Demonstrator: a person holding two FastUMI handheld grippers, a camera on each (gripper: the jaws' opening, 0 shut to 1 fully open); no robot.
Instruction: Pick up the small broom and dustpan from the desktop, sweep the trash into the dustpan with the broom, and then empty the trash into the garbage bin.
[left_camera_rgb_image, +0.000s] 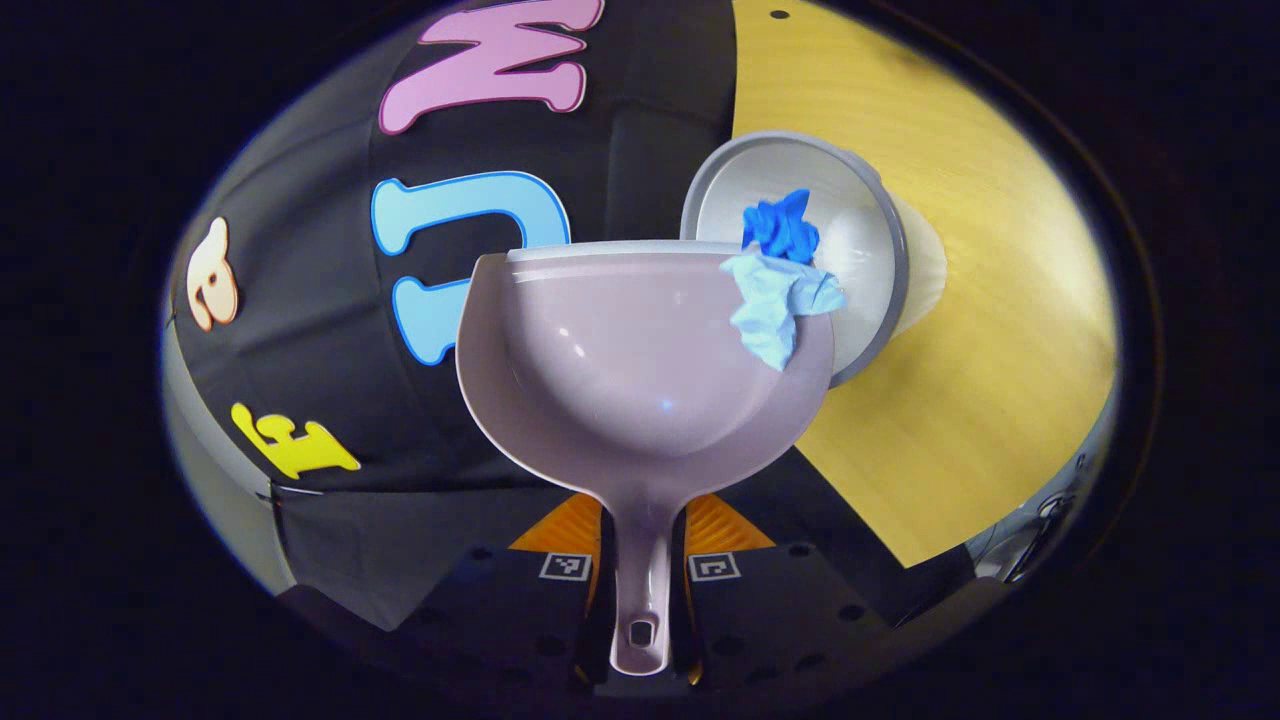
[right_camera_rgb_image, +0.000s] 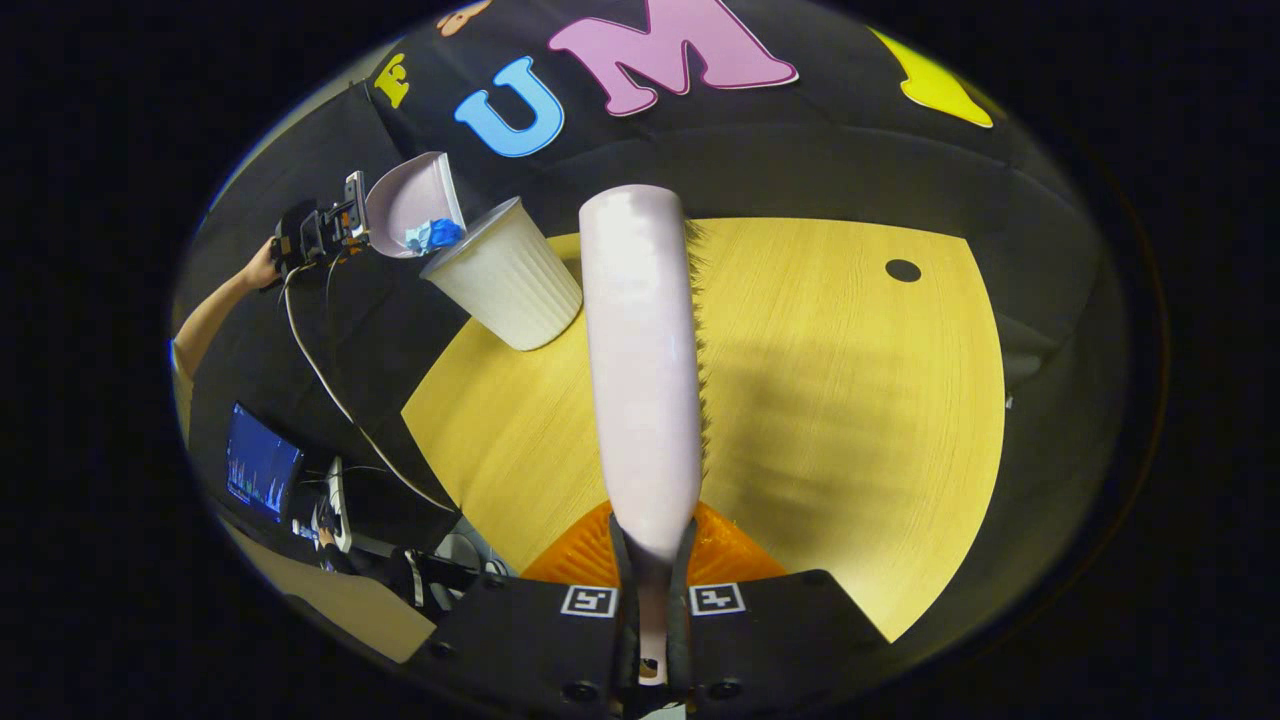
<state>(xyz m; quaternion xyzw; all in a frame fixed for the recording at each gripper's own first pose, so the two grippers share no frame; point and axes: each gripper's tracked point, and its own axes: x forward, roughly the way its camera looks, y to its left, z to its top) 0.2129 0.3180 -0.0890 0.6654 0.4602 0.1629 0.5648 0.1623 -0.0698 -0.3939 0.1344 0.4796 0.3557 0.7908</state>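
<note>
Emptying step: left gripper (left_camera_rgb_image: 640, 575) clamped on dustpan (left_camera_rgb_image: 620, 370) handle, trash (left_camera_rgb_image: 780, 290) at the lip ahead over bin (left_camera_rgb_image: 880, 250); right gripper (right_camera_rgb_image: 652, 600) clamped on broom (right_camera_rgb_image: 640, 370); next, tip further.

Premises: a recording booth in a lab or studio setting, not a home. Evidence: black cloth wall (right_camera_rgb_image: 800, 170) draped behind and around a pale wood-grain counter (right_camera_rgb_image: 850, 400) with a round hole in its top. In the right gripper view, a lit monitor (right_camera_rgb_image: 262, 462) stands low beside the counter, with loose equipment near it, and a cable (right_camera_rgb_image: 330, 385) trails down from the hand-held gripper rig.
</note>
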